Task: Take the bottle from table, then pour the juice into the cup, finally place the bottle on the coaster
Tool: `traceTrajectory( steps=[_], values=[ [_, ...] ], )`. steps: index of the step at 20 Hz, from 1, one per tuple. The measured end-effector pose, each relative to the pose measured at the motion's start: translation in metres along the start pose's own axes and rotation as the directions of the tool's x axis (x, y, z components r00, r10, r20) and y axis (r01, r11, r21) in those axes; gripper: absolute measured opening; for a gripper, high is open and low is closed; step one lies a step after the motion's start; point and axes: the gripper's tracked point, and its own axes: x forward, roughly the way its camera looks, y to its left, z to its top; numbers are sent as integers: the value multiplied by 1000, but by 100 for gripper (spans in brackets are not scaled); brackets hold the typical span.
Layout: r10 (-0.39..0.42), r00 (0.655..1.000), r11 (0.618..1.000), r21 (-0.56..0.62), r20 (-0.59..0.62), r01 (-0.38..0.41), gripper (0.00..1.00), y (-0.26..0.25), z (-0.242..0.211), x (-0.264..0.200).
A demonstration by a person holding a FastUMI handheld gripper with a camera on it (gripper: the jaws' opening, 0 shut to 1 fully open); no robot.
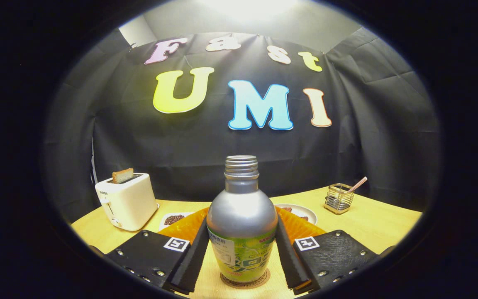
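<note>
On the left of the table (371, 224) stands a white toaster (128, 203) holding a slice of bread. At centre the bottle (242, 224), cap off, stands upright on the round coaster (244, 284), between the fingers (191, 259) of the gripper (242, 261). The pads lie against its sides; firm pressure cannot be confirmed. Judged the final placing step: next, open and back off level. A wire holder (338, 198) stands to the right.

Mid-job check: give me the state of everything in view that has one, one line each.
bottle: upright, uncapped, standing on the coaster.
gripper: fingers against both bottle sides, apparently shut on it.
toaster: toast sticking up from slot.
wire holder: upright, straw leaning out.
</note>
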Motion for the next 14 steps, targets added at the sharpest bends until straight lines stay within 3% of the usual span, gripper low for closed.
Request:
traceTrajectory(
  steps=[14],
  values=[
    [9,999,1000,-3,-47,-9,78,-3,-40,23]
  ],
)
